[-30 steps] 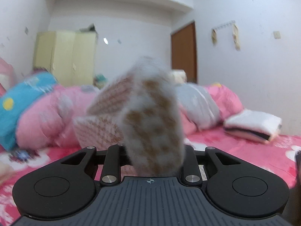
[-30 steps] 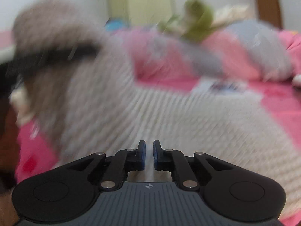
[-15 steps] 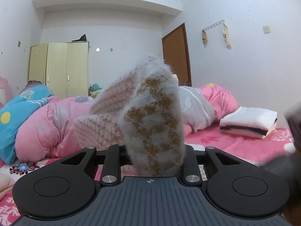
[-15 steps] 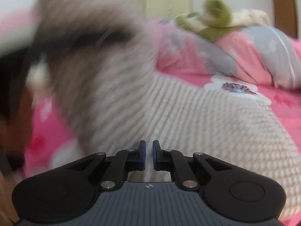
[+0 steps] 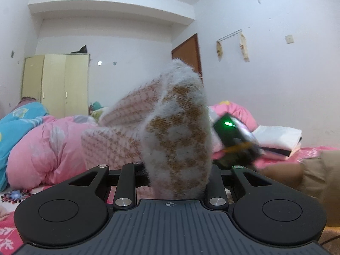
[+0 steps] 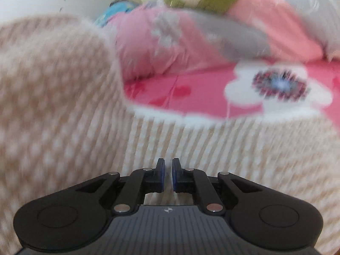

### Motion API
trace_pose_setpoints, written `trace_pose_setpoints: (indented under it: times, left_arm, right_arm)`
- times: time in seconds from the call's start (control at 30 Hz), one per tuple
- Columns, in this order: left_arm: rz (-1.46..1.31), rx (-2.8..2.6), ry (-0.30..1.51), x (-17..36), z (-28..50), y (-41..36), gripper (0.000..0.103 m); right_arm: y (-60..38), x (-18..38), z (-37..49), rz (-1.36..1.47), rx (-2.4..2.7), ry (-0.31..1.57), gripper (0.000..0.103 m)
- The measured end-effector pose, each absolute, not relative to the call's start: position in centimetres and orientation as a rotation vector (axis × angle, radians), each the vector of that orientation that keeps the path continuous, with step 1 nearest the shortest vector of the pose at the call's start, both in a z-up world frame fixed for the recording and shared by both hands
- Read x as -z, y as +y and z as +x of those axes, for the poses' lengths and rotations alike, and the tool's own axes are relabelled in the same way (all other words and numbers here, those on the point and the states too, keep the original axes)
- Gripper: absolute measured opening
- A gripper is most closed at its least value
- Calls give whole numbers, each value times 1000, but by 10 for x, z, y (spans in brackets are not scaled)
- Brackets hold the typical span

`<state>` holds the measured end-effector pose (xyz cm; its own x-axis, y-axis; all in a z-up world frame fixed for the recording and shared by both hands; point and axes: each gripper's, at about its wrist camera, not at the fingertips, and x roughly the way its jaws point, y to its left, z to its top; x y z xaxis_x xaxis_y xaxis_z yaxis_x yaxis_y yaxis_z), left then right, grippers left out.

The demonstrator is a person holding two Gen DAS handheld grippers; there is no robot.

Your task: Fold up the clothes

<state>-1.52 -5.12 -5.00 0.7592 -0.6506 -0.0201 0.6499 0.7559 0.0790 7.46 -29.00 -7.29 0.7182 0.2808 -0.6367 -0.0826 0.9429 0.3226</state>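
A fuzzy white-and-brown knit sweater (image 5: 176, 127) rises in a thick fold straight out of my left gripper (image 5: 176, 170), which is shut on it; the fabric hides the fingertips. In the right wrist view the same sweater (image 6: 63, 106) lies spread over the pink bed and bulges up at the left, blurred by motion. My right gripper (image 6: 167, 174) hovers just over it, its blue pads (image 6: 160, 175) nearly touching and nothing visible between them. The right gripper's body (image 5: 233, 136), with a green light, shows blurred at the right of the left wrist view, held by a hand (image 5: 282, 174).
A pink flowered sheet (image 6: 191, 93) covers the bed. A pink quilt (image 5: 42, 144) and a blue one are heaped at the back. A folded white stack (image 5: 278, 136) lies near the right wall. Beyond stand a yellow wardrobe (image 5: 55, 85) and a brown door (image 5: 188, 53).
The right gripper has swung into the left wrist view at the right and dipped closer over the spread sweater. My left gripper still holds the raised fold, slightly higher.
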Motion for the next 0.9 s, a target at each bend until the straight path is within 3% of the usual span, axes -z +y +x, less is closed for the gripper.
trace_pose_setpoints:
  times: [0.2, 0.63, 0.9]
  left_arm:
    - [89, 716, -8, 49, -13, -55, 24]
    - [213, 835, -28, 42, -20, -124, 24]
    - [358, 927, 102, 66, -9, -196, 24]
  right_arm:
    - [-317, 89, 76, 425, -190, 730, 1]
    - [-410, 105, -57, 845, -103, 508, 5]
    - [-460, 128, -133, 1013, 16, 385, 5]
